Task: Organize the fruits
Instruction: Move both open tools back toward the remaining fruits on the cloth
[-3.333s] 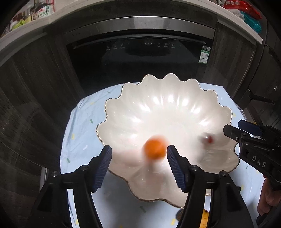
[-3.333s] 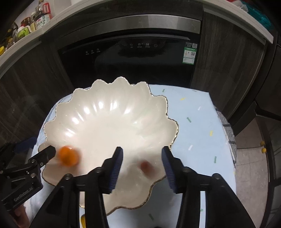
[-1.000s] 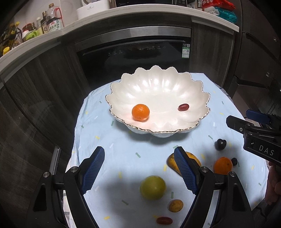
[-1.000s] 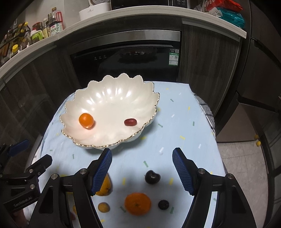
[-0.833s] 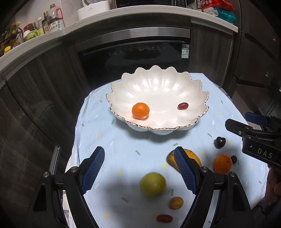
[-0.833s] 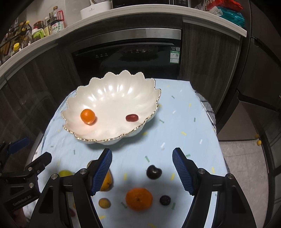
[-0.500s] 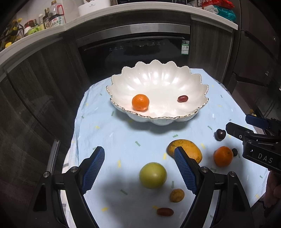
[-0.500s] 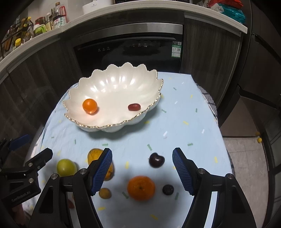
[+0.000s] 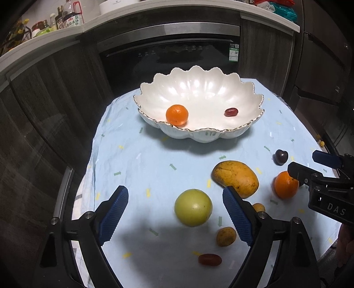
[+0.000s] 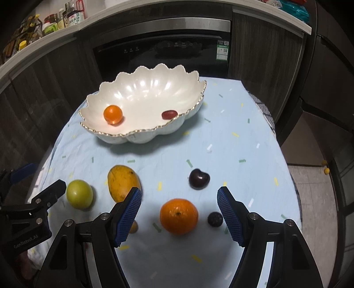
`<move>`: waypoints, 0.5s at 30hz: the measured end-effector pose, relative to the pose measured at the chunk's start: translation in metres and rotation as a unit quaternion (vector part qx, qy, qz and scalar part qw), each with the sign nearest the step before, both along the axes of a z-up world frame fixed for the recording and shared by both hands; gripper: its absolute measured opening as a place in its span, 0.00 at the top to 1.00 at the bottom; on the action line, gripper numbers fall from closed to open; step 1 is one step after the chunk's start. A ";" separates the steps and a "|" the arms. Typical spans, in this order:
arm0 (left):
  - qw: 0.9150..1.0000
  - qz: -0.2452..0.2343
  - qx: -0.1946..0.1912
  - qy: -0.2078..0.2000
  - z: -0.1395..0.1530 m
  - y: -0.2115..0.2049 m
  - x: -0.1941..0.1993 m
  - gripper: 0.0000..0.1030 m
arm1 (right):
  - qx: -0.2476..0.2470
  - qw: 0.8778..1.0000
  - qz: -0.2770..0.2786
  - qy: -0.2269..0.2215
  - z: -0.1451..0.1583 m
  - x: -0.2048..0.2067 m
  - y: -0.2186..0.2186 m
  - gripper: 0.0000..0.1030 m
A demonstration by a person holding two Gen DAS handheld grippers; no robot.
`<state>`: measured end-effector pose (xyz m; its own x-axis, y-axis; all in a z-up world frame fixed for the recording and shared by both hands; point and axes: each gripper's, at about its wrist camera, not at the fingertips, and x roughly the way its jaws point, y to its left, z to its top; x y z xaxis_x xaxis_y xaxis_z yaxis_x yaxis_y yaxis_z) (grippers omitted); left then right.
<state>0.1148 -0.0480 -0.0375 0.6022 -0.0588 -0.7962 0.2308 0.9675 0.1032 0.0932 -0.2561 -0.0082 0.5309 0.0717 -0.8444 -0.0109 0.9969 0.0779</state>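
Note:
A white scalloped bowl (image 9: 199,135) (image 10: 141,138) stands at the back of the blue cloth, holding a small orange (image 9: 177,114) and a red grape (image 9: 231,111). My left gripper (image 9: 174,195) hangs above a green round fruit (image 9: 193,207); its jaws are opening and the pads (image 9: 114,212) touch nothing. A mango (image 9: 235,178) lies by its right finger. My right gripper (image 10: 179,192) is open over a big orange (image 10: 178,216), which lies untouched between the fingers. A dark cherry (image 10: 199,178) and a dark berry (image 10: 215,218) lie close by.
Two small yellow fruits (image 9: 226,236) and a red grape (image 9: 209,259) lie near the cloth's front edge. A dark oven front (image 9: 168,57) and cabinets stand right behind the table. Bottles (image 10: 70,18) line the counter above. The floor (image 10: 314,177) drops away right.
Both grippers have drawn back from the bowl and sunk toward the cloth. The loose fruits now sit larger between the fingers. The left jaws stand a little wider.

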 end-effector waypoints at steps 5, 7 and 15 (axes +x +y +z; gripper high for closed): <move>1.000 0.000 0.000 0.009 -0.008 -0.001 0.000 0.15 | -0.002 1.000 -0.002 0.007 -0.008 -0.003 0.000 0.30; 1.000 0.000 -0.001 0.013 -0.011 -0.001 0.000 0.15 | -0.003 1.000 -0.003 0.010 -0.010 -0.004 -0.001 0.30; 1.000 0.004 -0.001 0.022 -0.023 0.002 0.003 0.15 | -0.010 1.000 -0.002 0.020 -0.021 -0.003 0.000 0.30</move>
<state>0.1177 -0.0459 -0.0601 0.5669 -0.0553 -0.8219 0.2275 0.9695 0.0917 0.0906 -0.2563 -0.0293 0.4977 0.0527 -0.8657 -0.0033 0.9983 0.0588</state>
